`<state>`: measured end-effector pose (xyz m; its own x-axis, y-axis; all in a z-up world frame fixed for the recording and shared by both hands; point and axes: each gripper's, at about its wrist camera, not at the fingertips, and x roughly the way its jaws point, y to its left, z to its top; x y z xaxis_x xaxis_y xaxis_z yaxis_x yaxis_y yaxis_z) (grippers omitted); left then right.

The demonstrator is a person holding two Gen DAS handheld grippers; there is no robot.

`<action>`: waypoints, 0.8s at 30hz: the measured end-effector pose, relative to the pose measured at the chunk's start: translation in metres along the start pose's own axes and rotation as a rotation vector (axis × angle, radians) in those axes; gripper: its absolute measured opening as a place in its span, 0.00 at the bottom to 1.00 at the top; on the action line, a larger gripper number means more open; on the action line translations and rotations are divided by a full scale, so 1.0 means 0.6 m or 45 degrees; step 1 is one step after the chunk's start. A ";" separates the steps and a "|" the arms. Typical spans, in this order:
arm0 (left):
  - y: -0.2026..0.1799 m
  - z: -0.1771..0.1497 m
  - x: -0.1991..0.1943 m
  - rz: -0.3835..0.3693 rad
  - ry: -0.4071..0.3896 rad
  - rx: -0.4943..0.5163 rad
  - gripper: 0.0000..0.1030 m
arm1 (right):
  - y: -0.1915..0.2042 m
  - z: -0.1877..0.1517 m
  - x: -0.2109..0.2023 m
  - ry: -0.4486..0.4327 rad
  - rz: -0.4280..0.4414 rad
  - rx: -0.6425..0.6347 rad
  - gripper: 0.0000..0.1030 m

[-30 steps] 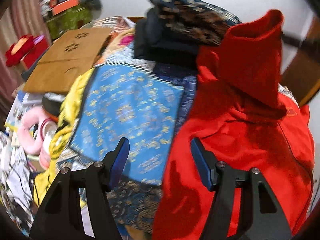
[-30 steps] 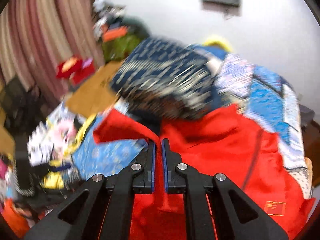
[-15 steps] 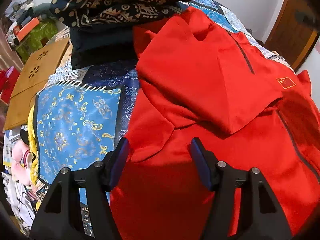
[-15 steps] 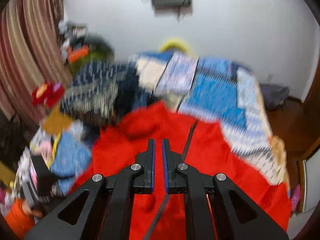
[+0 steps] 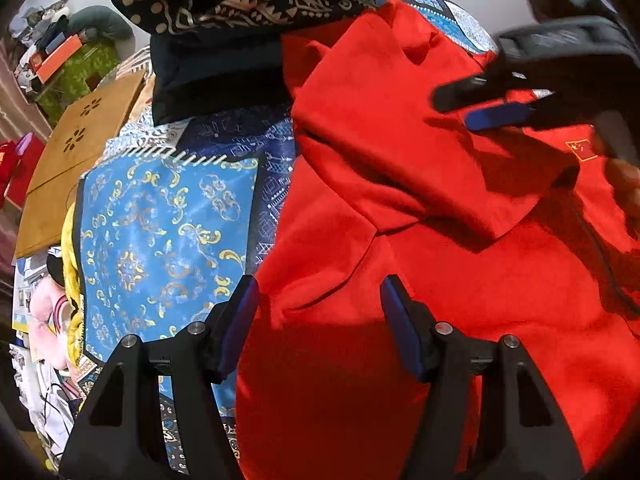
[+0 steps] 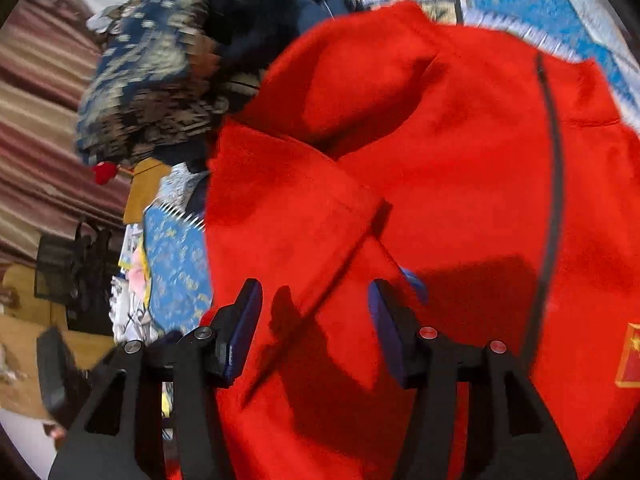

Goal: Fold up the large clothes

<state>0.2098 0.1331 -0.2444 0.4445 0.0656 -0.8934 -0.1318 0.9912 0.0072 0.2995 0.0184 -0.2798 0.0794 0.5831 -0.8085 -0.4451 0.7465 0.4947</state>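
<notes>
A large red jacket [image 5: 460, 272] with a dark zipper and a small flag patch [image 5: 582, 149] lies spread on the bed, one sleeve folded across its chest. It also fills the right wrist view [image 6: 440, 160]. My left gripper [image 5: 318, 312] is open and empty just above the jacket's left edge. My right gripper [image 6: 314, 316] is open and empty above the folded sleeve. It also shows in the left wrist view [image 5: 492, 104], hovering over the sleeve at the upper right.
A blue patterned bedspread [image 5: 160, 240] lies left of the jacket. A pile of dark patterned clothes [image 5: 248, 4] sits at the bed's far end. A wooden board [image 5: 76, 148] and clutter lie beyond the bed's left edge. Striped curtains [image 6: 40, 120] hang at left.
My right gripper held the sleeve shut, carried it across the jacket, and has now opened and let it go. My left gripper stayed open, moving closer over the jacket.
</notes>
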 end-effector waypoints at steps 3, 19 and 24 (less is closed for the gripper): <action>-0.004 0.001 0.010 -0.004 0.000 0.014 0.61 | 0.002 0.008 0.012 -0.048 -0.046 0.018 0.37; -0.025 0.049 0.035 0.007 -0.017 0.055 0.63 | 0.054 0.016 -0.192 -0.485 0.040 -0.090 0.03; -0.050 0.071 0.044 0.087 -0.065 0.109 0.63 | 0.075 0.018 -0.305 -0.731 -0.036 -0.145 0.03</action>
<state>0.2630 0.1102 -0.2492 0.4819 0.1372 -0.8654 -0.0886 0.9902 0.1077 0.2742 -0.0512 -0.1061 0.5492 0.6675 -0.5027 -0.5261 0.7436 0.4127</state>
